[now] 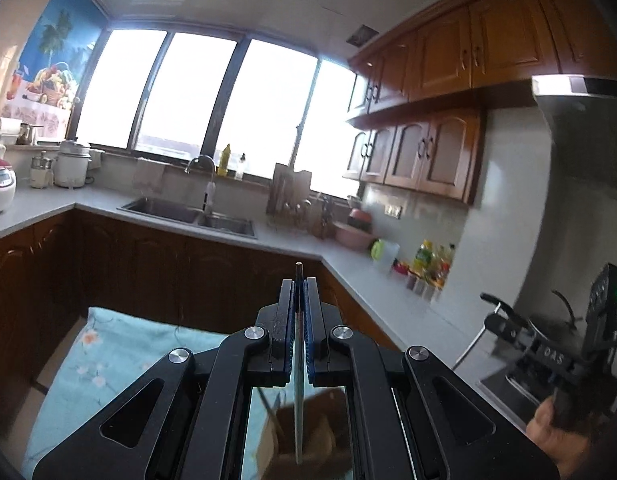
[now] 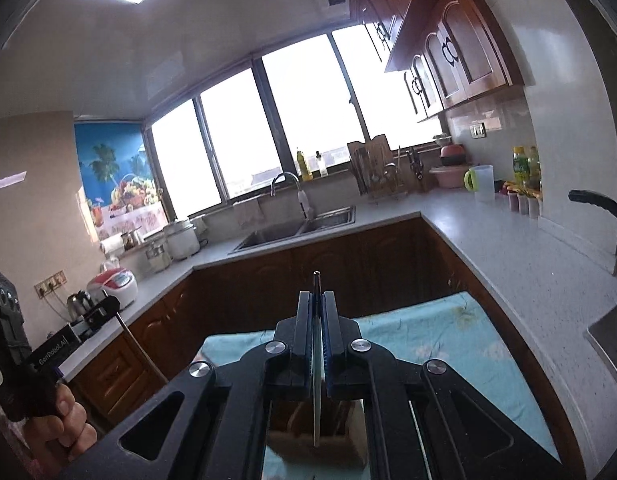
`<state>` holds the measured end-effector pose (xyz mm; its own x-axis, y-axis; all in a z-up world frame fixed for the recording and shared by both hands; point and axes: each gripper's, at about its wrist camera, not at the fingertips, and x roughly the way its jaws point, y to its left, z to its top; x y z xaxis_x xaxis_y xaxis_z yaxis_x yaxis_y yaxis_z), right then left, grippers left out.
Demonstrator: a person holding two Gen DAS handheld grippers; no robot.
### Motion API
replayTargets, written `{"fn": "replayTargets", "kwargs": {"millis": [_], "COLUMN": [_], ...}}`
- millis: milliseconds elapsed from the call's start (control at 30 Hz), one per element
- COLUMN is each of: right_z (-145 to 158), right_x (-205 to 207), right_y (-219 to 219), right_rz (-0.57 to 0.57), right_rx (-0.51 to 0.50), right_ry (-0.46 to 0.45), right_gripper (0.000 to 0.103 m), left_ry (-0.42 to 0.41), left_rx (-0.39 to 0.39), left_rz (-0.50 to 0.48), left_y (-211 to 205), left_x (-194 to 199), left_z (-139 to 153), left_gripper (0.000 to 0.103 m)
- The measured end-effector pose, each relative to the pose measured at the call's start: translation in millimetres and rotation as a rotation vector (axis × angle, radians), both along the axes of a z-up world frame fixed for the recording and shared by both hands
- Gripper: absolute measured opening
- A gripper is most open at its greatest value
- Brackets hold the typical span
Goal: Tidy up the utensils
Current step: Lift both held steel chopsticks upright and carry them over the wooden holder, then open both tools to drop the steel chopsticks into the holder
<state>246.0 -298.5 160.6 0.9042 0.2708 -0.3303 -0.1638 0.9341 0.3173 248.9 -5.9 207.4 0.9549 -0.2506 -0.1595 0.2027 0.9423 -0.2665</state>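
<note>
Utensils (image 1: 299, 276) (image 2: 316, 280), thin, flat, metallic, stand edge-on, pinched in each gripper.

A thin dark metal utensil handle (image 1: 299, 272) sits pinched between the left jaws, its blunt tip poking out just past their front edge, the rest running back edge-on between the pads. A like handle (image 2: 316, 280) stands clamped the same way between the right jaws, tip just ahead of them. Which kind of utensil each is cannot be told, perhaps knives.
</note>
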Motion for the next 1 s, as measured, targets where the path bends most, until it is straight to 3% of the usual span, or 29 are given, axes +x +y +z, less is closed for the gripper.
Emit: {"fn": "replayTargets", "kwargs": {"millis": [267,467,700,1000], "right_z": [-38.3,-78.9,-108.7,-107.3], "right_x": [22.7,32.2,44.5,45.7], "right_y": [0.8,1.7,0.5,1.6], "right_rz": [-0.037,-0.051,-0.029,-0.026], "right_rx": [0.013,0.034,0.046,0.031], "right_ry": [0.035,0.089,0.177,0.187], "right_gripper": [0.004,0.004,0.004,0.004], "left_ry": [0.019,0.094,0.175,0.215], "left_rx": [-0.02,-0.022,0.009,0.023], "left_rz": [0.05,0.071,0.04,0.019], "left_y": [-15.3,-16.5,-21.4,-24.9], "left_x": [27.7,42.1,49.1,51.6], "left_z": [-46.2,-87.8,-114.0,-122.0], "left_gripper": [0.003,0.003,0.004,0.005]}}
